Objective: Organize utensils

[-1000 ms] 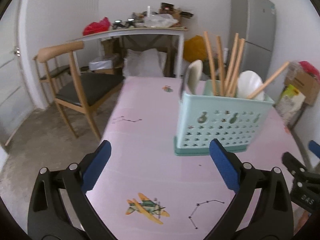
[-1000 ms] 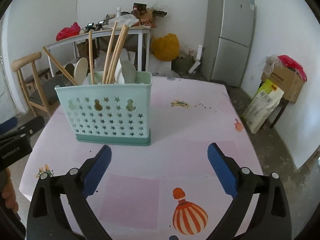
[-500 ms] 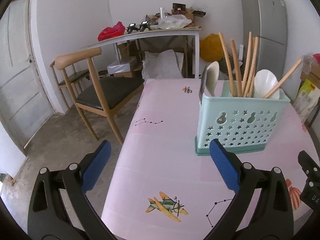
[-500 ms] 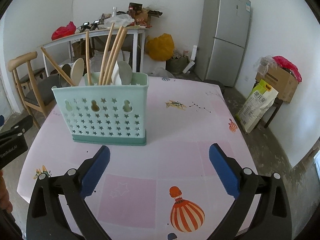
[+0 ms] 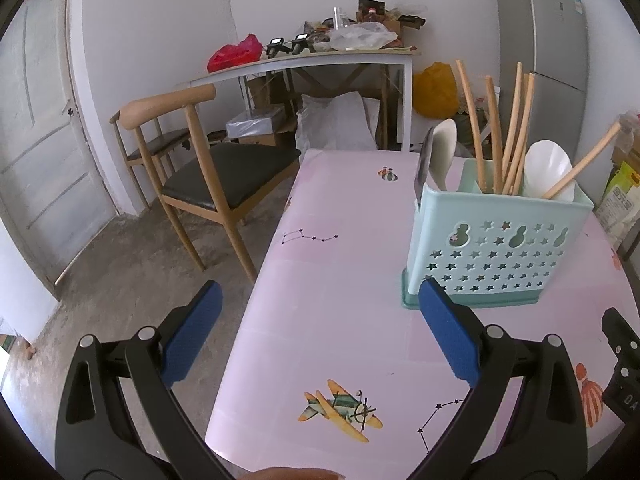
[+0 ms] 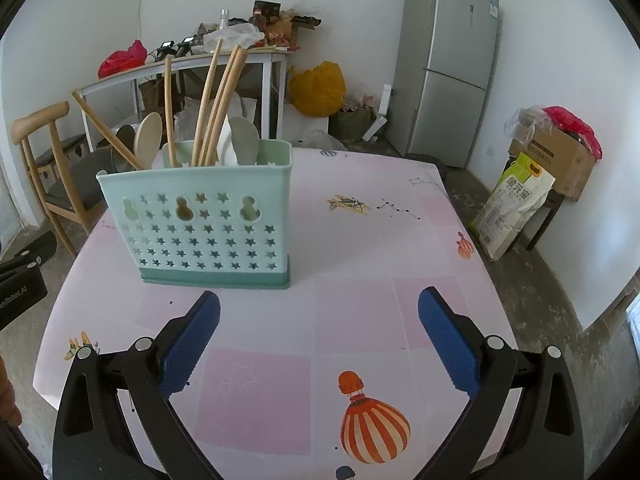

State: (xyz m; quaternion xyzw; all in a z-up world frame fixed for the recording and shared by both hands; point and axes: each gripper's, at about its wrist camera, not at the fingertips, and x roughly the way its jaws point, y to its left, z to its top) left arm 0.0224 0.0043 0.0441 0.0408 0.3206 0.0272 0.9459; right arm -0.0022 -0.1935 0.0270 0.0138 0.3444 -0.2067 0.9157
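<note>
A: So where are we? Both our grippers, left gripper [image 5: 318,332] and right gripper [image 6: 319,334], hang with jaws spread wide, gripping nothing.

B: Yep. The utensil caddy [image 6: 196,216] stands upright mid-tabletop [image 6: 360,248], chopsticks [image 6: 216,100] and spoons [image 6: 150,142] poking straight up. It's ahead-left of our right jaws, ahead-right of the left. Looks about equally near both; we'd say nothing's left loose.

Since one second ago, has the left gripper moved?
Yes. The left gripper has pulled back and leftward: the utensil caddy looks farther right, and the door has appeared.
</note>
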